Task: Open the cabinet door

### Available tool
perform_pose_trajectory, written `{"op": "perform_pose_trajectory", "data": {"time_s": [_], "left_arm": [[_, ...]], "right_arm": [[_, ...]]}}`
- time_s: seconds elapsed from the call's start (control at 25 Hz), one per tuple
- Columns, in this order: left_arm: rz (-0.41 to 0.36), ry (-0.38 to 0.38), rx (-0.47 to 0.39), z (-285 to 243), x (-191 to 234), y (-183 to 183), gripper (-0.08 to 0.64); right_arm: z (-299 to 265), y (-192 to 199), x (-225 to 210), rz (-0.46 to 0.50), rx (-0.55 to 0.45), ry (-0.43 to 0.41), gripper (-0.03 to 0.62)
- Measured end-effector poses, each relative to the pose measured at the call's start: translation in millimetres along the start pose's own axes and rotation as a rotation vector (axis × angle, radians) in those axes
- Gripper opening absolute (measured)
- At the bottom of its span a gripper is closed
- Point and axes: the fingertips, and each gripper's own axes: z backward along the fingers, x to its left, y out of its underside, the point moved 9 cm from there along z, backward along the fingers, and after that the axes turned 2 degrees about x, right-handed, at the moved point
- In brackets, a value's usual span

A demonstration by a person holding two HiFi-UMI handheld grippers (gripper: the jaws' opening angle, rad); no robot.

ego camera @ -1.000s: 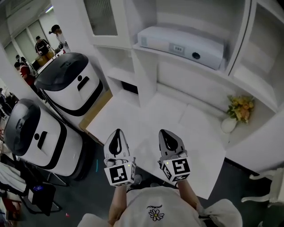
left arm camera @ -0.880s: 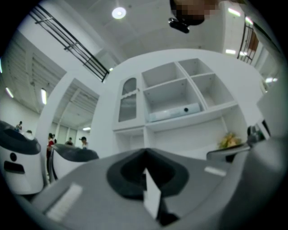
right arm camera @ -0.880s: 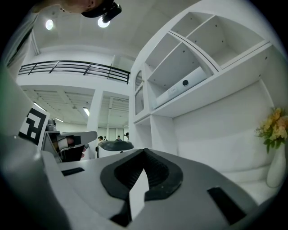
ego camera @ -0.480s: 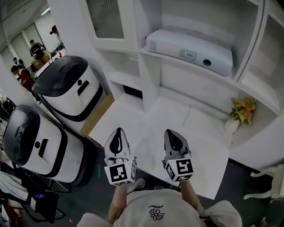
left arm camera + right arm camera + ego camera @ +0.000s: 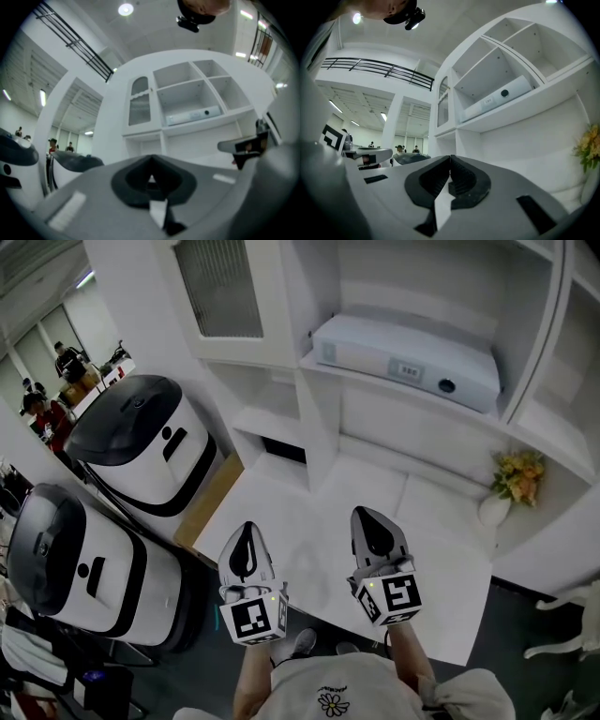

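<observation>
left gripper point(image 5: 247, 535) and right gripper point(image 5: 375, 521), jaws pressed together and empty, hang well short of the glazed cabinet door point(image 5: 220, 287) at upper left; reaching in unopened, they would likely knock its frame.

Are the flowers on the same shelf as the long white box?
No, the flowers stand on the lower counter at the right, while the long white box lies higher up.

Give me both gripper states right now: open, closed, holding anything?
Left gripper: closed, nothing held.
Right gripper: closed, nothing held.
</observation>
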Motion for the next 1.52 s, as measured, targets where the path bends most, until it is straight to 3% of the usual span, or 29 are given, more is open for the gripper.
{"op": "perform_pose_trajectory", "data": {"time_s": [0.2, 0.44, 0.6, 0.76, 1.04, 1.16, 1.36, 1.52], "left_arm": [[0.016, -0.013, -0.015, -7.2, 14.5, -4.7, 0.006], [0.031, 0.0, -0.004, -8.0, 22.1, 3.3, 0.006], [0.02, 0.008, -0.014, -15.0, 30.4, -0.9, 0.006], [0.014, 0.005, -0.012, -18.4, 41.0, -1.8, 0.006], [0.034, 0.028, -0.021, -26.4, 49.0, -0.7, 0.006], [0.069, 0.041, -0.02, -26.7, 54.1, 0.8, 0.006], [0.076, 0.031, 0.0, -20.8, 62.4, 6.9, 0.006], [0.137, 0.012, 0.021, -16.9, 74.1, 14.5, 0.006]], "right_arm": [[-32.5, -57.8, 10.3, 0.069, -0.128, -0.1, 0.089], [-80.5, -144.2, 15.1, 0.18, -0.299, -0.112, 0.16], [-120.1, -190.9, 12.2, 0.237, -0.344, -0.108, 0.181], [-158.0, -221.5, 9.8, 0.229, -0.37, -0.078, 0.209], [-225.1, -246.9, 5.1, 0.165, -0.304, -0.033, 0.221], [-248.4, -241.8, 4.4, 0.105, -0.262, -0.021, 0.262], [-273.5, -232.5, 4.8, 0.087, -0.174, 0.034, 0.273], [-288.6, -228.1, 6.9, 0.054, -0.123, 0.034, 0.282]]}}
